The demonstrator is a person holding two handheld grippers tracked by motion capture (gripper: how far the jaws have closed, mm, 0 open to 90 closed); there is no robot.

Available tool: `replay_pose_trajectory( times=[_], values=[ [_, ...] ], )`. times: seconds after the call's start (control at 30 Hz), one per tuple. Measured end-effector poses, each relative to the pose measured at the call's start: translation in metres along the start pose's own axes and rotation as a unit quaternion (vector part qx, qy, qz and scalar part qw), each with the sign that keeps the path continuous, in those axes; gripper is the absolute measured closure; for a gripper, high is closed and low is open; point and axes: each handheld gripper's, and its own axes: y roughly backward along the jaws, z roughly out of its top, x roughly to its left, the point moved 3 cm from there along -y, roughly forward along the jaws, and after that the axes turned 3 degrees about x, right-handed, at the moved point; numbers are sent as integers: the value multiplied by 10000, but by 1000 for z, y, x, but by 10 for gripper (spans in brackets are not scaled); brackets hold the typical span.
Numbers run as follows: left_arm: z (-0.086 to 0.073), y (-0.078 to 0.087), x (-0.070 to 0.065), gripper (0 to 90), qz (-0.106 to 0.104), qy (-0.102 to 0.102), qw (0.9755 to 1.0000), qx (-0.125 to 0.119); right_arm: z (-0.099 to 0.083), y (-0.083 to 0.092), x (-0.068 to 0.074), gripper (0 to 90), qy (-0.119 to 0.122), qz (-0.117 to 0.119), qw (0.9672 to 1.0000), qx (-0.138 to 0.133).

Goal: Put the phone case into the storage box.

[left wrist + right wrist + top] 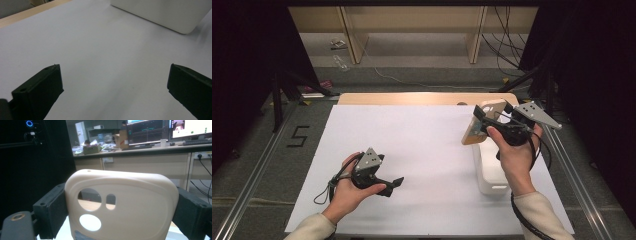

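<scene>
A beige phone case (125, 202) with round camera cutouts stands upright between the two black jaws of my right gripper (120, 212), which is shut on its side edges. From above, the phone case (476, 126) hangs tilted over the right part of the white sheet, held by the right gripper (484, 122) above a white box (490, 172). My left gripper (396, 184) rests low at the sheet's front left, open, nothing between its fingers. In the left gripper view its jaws stand wide apart over bare white sheet (105, 62), the white box (162, 12) ahead.
The white sheet (422, 150) covers a wooden table (412, 98). Black curtains flank both sides, with tripod legs (282, 95) at the left. Beyond the table are a wooden shelf unit (412, 25) and loose cables (504, 45). A desk with monitors (150, 132) lies far off.
</scene>
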Motion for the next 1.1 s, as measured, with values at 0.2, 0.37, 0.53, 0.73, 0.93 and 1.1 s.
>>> replay_pose_trajectory(
  times=[0.2, 0.37, 0.53, 0.73, 0.93, 1.1],
  values=[
    [0, 0, 0, 0, 2, -4, 10000, 2, 1, 1, -3, 120, 2, -54, 10000, -19],
    [0, 0, 0, 0, 0, -4, 10000, -1, 2, 2, -6, 120, -17, -90, 9999, -53],
    [0, 0, 0, 0, 5, -3, 10000, -13, 3, 3, -7, 120, -22, -117, 9999, -52],
    [0, 0, 0, 0, 2, -1, 10000, -15, 3, 3, -10, 120, -31, -156, 9999, -56],
    [0, 0, 0, 0, 3, 3, 10000, -20, 2, 3, -13, 120, -1, -214, 9998, -47],
    [0, 0, 1, 0, 10, 1, 10000, -18, 1, 3, -15, 120, 29, -279, 9996, -36]
  ],
)
